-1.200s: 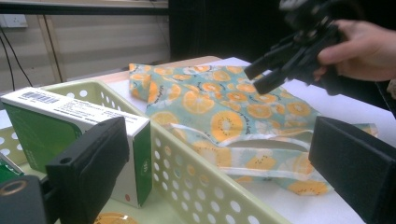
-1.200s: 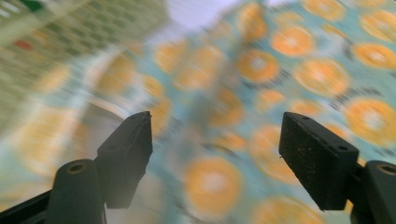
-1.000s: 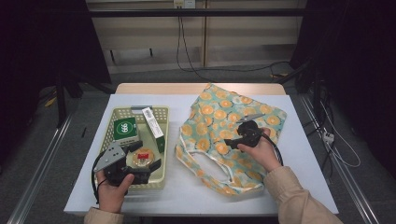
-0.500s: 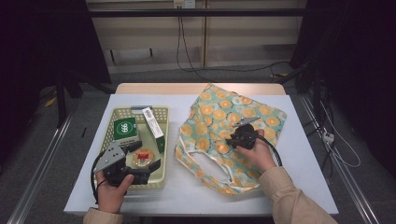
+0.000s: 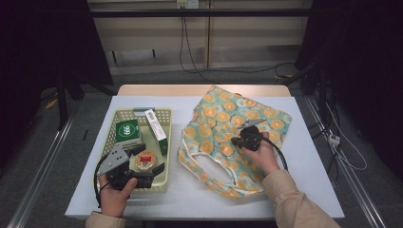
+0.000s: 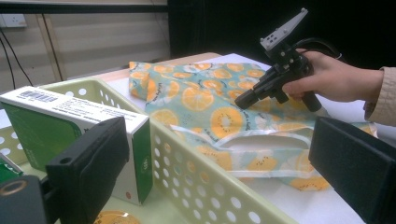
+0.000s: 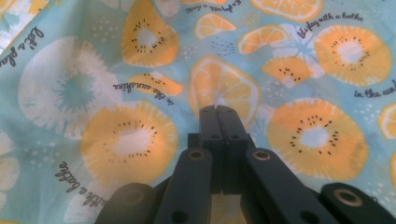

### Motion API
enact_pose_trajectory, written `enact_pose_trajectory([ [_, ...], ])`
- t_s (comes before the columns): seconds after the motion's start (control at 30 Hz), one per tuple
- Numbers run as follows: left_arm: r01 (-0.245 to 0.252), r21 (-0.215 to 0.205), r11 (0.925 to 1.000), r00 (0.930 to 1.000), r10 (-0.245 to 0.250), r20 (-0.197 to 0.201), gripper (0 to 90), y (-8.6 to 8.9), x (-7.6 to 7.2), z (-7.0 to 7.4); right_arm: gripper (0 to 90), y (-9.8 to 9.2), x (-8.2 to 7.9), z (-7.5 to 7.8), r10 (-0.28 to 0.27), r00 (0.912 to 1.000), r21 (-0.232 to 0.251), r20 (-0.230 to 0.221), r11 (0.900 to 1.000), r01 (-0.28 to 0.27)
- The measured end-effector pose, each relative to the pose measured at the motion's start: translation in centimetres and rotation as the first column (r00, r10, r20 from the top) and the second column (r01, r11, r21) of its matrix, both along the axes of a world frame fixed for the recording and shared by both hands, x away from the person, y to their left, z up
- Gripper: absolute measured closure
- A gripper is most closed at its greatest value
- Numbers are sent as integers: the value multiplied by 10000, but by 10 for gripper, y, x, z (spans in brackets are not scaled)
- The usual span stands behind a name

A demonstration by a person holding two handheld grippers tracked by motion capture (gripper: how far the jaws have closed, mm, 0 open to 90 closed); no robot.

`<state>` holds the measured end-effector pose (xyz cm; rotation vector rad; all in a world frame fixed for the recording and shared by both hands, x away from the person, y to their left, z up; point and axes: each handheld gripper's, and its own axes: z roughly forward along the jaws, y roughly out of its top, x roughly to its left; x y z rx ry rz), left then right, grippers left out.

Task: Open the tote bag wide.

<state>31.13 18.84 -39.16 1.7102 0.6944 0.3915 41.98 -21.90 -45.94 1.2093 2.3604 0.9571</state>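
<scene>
Both right tongs [image 7: 218, 108] pinch soft printed bag [image 7: 116, 70].

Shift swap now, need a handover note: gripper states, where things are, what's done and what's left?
Right gripper: jaws have just been closing and are now shut, tips down on the fruit-print tote bag; can't tell if cloth is pinched.
Left gripper: open, holding nothing, over the near end of the yellow basket.
Things: bag lies flat on the table, right of the basket; green box, long white box and round orange item sit in the basket.
Done: nothing moved into the bag.
Left: probably open the bag and load the items.
</scene>
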Motion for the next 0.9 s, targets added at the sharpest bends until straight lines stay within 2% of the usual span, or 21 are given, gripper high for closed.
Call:
enact_pose_trajectory([
  [0.1,-15,5,10000,10000,15,-12,50,0,0,0,900,1,-1,1,-129,9999,50,64,9999,129],
  [0.17,-19,-4,10000,10000,19,-20,50,0,0,0,900,0,0,0,-214,9991,49,378,9998,212],
  [0.23,16,3,10000,10000,-16,-9,50,-1,0,0,900,-3,4,1,-465,9968,244,657,9987,450],
  [0.27,24,-23,10000,10000,-24,-48,50,-2,0,0,900,-3,7,1,-427,9967,89,684,9991,422],
  [0.3,59,22,10000,10000,-59,-40,50,-3,1,0,900,-3,11,1,-384,9971,-162,654,9991,395],
  [0.37,62,7,10000,10000,-62,-37,50,-3,1,0,900,-6,20,1,-539,9963,-13,663,9985,541],
  [0.57,66,-89,9999,10000,-66,-4,50,-3,0,1,900,-28,45,5,-1256,9886,-348,836,9911,1288],
  [0.67,57,-65,10000,10000,-56,33,50,-2,1,1,900,-38,51,8,-1710,9812,-143,898,9848,1729],
  [0.73,54,-105,9999,10000,-54,-42,50,-1,1,1,900,-41,54,6,-1796,9814,-135,678,9834,1809],
  [0.83,46,-144,9999,10000,-47,-62,50,-1,1,1,900,-42,54,2,-1930,9777,-431,823,9795,1970],
  [0.9,41,-118,9999,10000,-42,-20,50,-1,1,1,900,-45,54,-1,-1972,9786,115,590,9804,1968],
])
